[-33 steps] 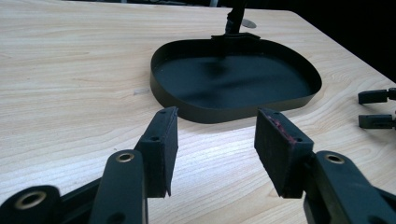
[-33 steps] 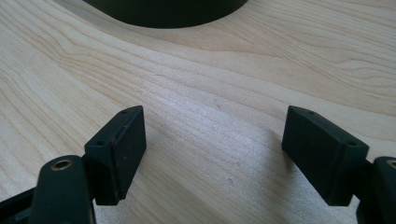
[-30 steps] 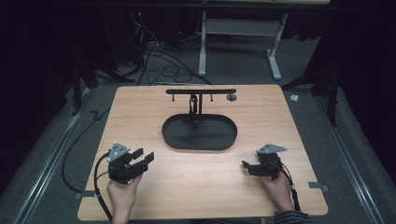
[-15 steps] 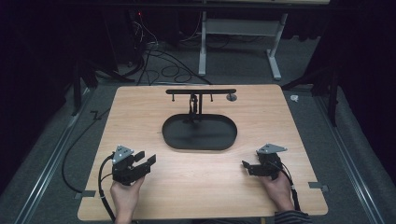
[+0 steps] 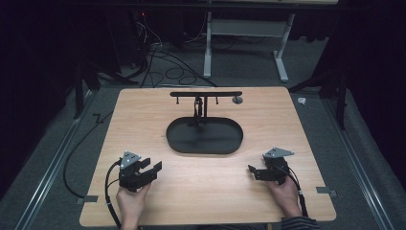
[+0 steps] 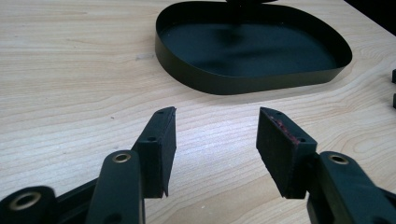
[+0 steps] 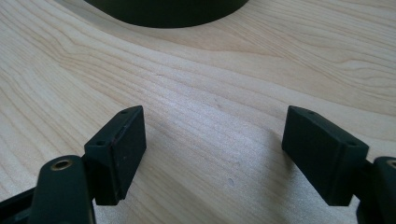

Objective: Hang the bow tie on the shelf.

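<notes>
A black oval tray lies at the middle of the wooden table. A black T-shaped stand rises from its far side. My left gripper rests near the front left of the table, held by a hand, jaws open and empty. In the left gripper view its jaws point at the oval tray. My right gripper sits at the front right, open with nothing between its jaws. In the right gripper view the right gripper hovers over bare wood, the tray's edge at the top.
A small round grey disc lies on the table behind the stand's right end. Cables and a white desk frame are on the floor beyond the table. Metal rails run along both sides.
My left gripper has drifted slightly toward the front and right across the table. The right gripper has stayed in place.
</notes>
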### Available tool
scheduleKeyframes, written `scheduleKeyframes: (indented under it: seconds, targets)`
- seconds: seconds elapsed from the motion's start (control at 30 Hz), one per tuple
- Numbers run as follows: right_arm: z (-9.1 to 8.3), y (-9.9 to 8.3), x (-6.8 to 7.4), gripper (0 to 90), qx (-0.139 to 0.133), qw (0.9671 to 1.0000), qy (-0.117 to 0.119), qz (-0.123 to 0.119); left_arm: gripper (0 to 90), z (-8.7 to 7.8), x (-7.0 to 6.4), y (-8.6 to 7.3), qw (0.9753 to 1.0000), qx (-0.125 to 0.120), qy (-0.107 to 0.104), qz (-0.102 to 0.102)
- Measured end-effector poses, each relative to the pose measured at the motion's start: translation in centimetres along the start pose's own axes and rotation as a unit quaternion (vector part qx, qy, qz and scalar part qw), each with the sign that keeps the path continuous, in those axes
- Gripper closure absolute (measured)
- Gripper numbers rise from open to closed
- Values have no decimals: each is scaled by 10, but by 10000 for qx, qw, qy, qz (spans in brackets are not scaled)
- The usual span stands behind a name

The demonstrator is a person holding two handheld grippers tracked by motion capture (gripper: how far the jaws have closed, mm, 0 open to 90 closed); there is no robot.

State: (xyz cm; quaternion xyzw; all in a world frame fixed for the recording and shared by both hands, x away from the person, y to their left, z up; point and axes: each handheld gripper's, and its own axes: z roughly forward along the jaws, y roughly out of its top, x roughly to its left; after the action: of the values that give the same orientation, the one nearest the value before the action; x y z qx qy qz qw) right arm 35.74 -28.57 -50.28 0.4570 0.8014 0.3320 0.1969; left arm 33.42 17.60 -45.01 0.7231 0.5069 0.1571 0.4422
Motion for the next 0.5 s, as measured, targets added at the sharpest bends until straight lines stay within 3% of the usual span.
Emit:
scheduleKeyframes:
  seconds: [0.5]
  targets:
    - [0,0,0,228,0,10000,4,1,473,17,-3,-5,9999,145,2,0]
